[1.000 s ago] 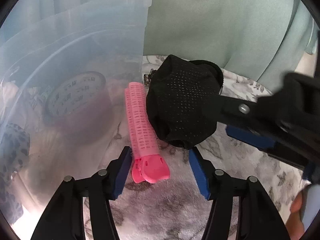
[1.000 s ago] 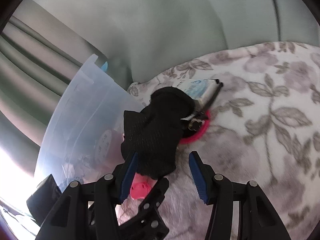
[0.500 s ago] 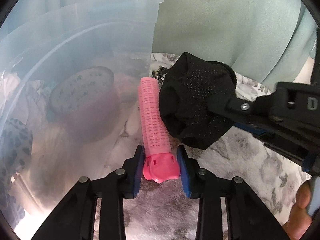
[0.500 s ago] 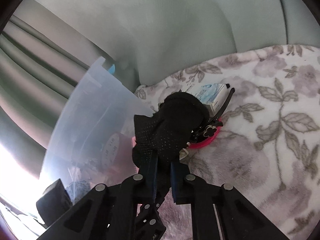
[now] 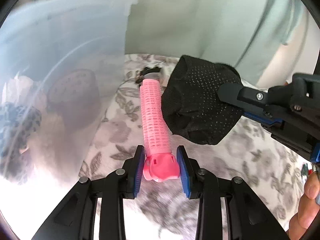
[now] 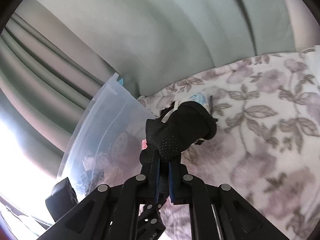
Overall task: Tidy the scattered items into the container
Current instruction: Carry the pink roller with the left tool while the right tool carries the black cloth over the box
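Note:
My left gripper is shut on the clip end of a pink hair roller, which points away from me and is lifted off the floral blanket. To its right my right gripper is shut on a black perforated fabric piece, also raised; the same black fabric fills the middle of the right wrist view. The clear plastic container stands at the left, with a tape roll and a leopard-print item inside. The container shows left of centre in the right wrist view.
A black hair clip and a white packet lie on the blanket behind the held things. Pale green fabric rises at the back. A person's fingers show at the lower right.
Both grippers have shut, the left on the pink roller and the right on the black fabric. Both things have since been lifted off the blanket.

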